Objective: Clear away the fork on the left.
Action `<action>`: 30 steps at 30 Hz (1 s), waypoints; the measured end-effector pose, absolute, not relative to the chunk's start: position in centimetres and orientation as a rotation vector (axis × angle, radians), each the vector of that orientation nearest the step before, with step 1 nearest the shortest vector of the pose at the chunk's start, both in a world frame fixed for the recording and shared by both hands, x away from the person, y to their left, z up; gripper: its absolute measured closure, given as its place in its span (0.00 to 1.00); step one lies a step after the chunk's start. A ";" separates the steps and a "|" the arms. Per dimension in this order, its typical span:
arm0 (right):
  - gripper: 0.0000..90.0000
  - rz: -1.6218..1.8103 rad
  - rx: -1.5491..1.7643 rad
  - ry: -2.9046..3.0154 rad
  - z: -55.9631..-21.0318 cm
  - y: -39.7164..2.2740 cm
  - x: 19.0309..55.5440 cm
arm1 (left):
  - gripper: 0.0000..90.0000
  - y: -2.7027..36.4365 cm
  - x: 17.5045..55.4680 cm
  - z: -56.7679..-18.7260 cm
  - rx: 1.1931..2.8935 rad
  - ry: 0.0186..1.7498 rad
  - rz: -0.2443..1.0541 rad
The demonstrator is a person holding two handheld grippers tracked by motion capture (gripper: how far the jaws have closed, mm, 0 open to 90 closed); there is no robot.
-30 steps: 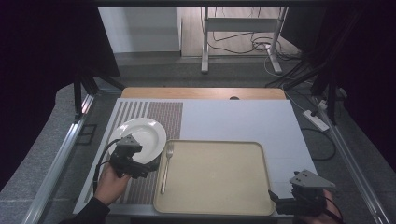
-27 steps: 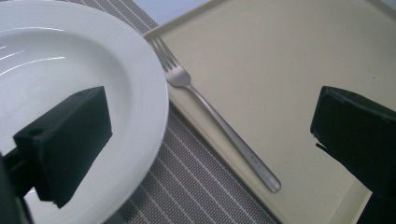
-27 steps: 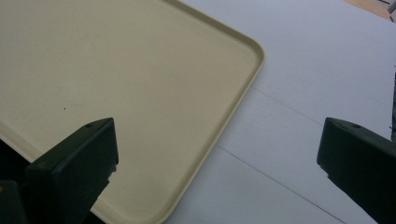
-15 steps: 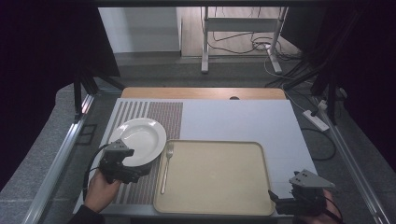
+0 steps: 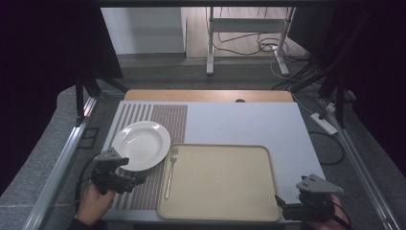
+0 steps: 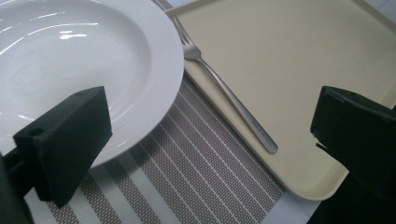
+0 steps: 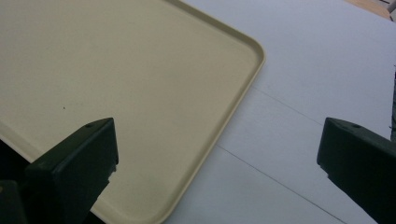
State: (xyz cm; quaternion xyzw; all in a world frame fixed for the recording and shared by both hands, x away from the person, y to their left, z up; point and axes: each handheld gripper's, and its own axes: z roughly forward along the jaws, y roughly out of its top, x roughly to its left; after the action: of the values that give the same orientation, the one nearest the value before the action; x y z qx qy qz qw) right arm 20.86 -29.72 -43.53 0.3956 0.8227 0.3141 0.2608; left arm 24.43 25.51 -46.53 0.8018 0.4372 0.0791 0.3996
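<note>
High view: white table (image 5: 249, 122), dark surrounds. Right gripper (image 5: 306, 201) partly cut off at bottom edge, beside tray (image 5: 220, 179). Left gripper (image 5: 117, 175) just short of the plate (image 5: 141, 143) on striped mat (image 5: 158, 120).

Left gripper view: jaws spread wide, empty; fork (image 6: 224, 91) on tray rim.

Right gripper view: jaws spread over tray corner.

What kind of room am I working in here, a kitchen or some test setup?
Likely a lab recording bench, not a kitchen: a metal-framed table, loose cables and a power strip on the floor, dark curtains, with a staged plate, fork and tray.
</note>
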 end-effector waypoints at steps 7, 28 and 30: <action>0.00 0.850 1.073 2.227 -43.5 -29.7 20.9 | 0.00 26.4 23.7 -46.6 2.009 1.130 0.202; 0.00 0.848 1.074 2.228 -43.5 -29.7 20.9 | 0.00 28.2 22.3 -47.1 1.983 1.190 0.196; 0.00 0.848 1.074 2.228 -43.5 -29.7 20.9 | 0.00 28.3 22.2 -47.1 1.985 1.191 0.199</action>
State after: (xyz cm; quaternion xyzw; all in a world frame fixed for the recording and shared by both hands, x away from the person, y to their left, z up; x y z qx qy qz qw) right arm 20.89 -29.71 -43.54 0.3966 0.8228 0.3130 0.2604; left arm 22.21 28.27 -47.10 0.7838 0.4704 0.0787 0.3977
